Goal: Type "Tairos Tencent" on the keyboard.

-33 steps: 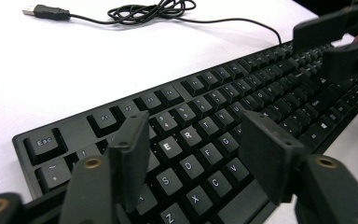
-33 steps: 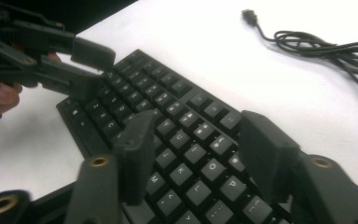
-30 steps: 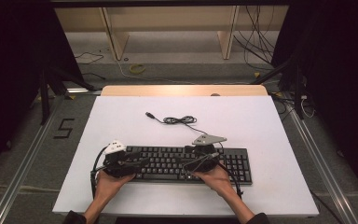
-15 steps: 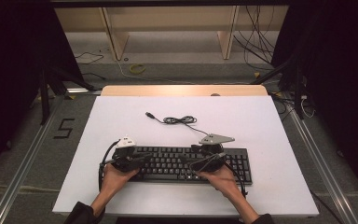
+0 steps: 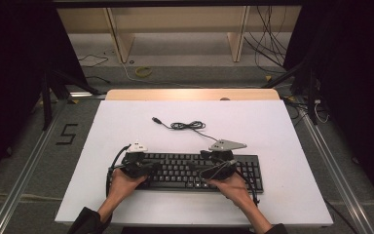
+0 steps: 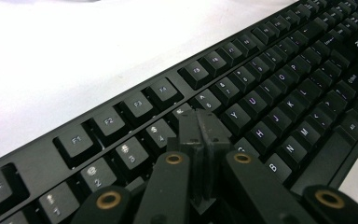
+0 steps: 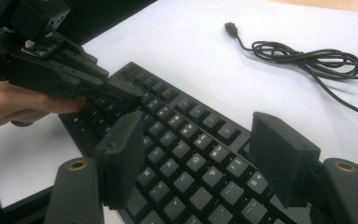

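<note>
The black keyboard (image 5: 195, 170) lies flat near the front edge of the white worktop (image 5: 282, 146), its cable (image 5: 187, 126) coiled loosely behind it and well apart from both hands.

At the left end, the left tool (image 6: 200, 128) has just closed its jaws; they now meet face to face with nothing between them, and the joined tip sits low over the number row, about at the 4 and 5 keys. The risk there, as I judge it, is a blunt tip landing across two keys at once, or skidding off a keycap edge if it comes down at this slant. Too hard a push could also shove the keyboard along the smooth worktop.

Further right, the right tool (image 7: 205, 158) hovers over the keys with its jaws spread wide and empty. Lowered like that, its two separate pads (image 7: 284, 156) could each strike a different key, or catch under a keycap and lever it up.
</note>
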A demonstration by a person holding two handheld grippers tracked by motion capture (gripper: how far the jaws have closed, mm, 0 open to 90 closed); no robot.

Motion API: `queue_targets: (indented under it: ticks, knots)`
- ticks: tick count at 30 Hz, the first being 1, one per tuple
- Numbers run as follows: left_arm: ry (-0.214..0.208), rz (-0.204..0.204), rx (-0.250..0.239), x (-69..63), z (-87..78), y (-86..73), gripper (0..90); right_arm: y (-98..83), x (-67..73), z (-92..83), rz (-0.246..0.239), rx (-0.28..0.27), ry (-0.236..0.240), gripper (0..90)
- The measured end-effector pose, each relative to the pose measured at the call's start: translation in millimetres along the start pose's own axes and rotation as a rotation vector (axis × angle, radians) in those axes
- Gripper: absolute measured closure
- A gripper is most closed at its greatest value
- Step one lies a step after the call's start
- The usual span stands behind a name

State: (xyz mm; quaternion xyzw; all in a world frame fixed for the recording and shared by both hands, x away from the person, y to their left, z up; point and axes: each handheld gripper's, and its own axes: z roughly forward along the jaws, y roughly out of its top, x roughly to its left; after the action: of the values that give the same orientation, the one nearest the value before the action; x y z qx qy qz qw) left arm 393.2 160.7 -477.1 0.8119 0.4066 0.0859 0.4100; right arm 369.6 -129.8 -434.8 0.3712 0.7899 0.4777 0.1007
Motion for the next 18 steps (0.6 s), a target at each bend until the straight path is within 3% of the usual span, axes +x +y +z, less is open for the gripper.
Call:
queue_targets:
  ticks: [9,18]
  knots:
    - [0.016,-0.001,0.037,-2.8,4.7,1.0,89.5,-0.4,0.4,-1.0,-0.001,0.002,-0.003,36.5]
    - [0.016,-0.013,0.021,-2.8,3.4,0.4,89.0,0.3,0.3,4.9,-0.006,0.012,-0.009,36.8]
